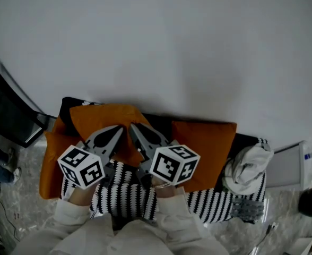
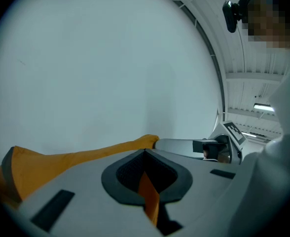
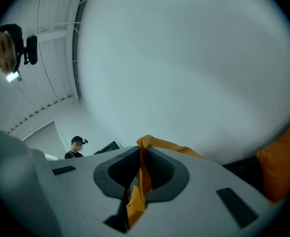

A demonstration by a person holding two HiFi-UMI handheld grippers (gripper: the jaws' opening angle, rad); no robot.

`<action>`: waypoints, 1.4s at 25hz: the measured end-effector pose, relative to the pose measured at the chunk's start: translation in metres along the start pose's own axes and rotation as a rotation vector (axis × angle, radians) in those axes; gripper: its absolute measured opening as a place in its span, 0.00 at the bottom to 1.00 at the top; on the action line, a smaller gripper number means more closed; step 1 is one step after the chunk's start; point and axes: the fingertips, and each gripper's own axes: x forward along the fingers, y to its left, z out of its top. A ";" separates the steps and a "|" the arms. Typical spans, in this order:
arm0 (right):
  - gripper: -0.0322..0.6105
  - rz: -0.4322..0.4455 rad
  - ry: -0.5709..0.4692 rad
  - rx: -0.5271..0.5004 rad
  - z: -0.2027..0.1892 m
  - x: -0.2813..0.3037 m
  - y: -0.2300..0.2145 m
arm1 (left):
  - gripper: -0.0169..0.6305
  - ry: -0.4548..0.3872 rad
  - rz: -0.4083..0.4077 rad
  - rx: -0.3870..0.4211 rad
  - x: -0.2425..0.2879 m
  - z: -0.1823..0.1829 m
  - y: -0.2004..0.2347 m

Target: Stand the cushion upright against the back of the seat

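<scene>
An orange cushion [image 1: 100, 117] is lifted over a dark seat [image 1: 67, 106] that stands against a white wall. Both grippers pinch its top edge side by side. My left gripper [image 1: 119, 129] is shut on the cushion's fabric, and an orange fold [image 2: 148, 192] shows between its pads while the cushion's edge [image 2: 76, 157] runs off to the left. My right gripper [image 1: 132, 127] is likewise shut on the cushion, with orange cloth [image 3: 143, 177] bunched between its jaws. The lower part of the cushion is hidden behind the grippers and my hands.
A second orange cushion [image 1: 206, 141] leans on the seat to the right. A black-and-white striped blanket [image 1: 209, 202] covers the seat front, and a white bundle [image 1: 247, 166] lies at its right end. A dark screen [image 1: 7, 118] stands at left. A person [image 3: 76, 147] stands far off.
</scene>
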 end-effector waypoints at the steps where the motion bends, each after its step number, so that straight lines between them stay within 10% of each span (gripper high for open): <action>1: 0.12 0.006 0.003 0.008 0.002 0.001 -0.002 | 0.04 -0.001 0.002 -0.002 0.002 0.000 0.001; 18: 0.12 0.069 0.048 0.046 0.004 0.008 -0.016 | 0.04 0.024 0.015 -0.036 0.018 0.000 0.006; 35: 0.12 -0.048 0.054 0.086 -0.001 0.008 -0.084 | 0.04 0.079 0.033 -0.074 0.053 -0.025 0.029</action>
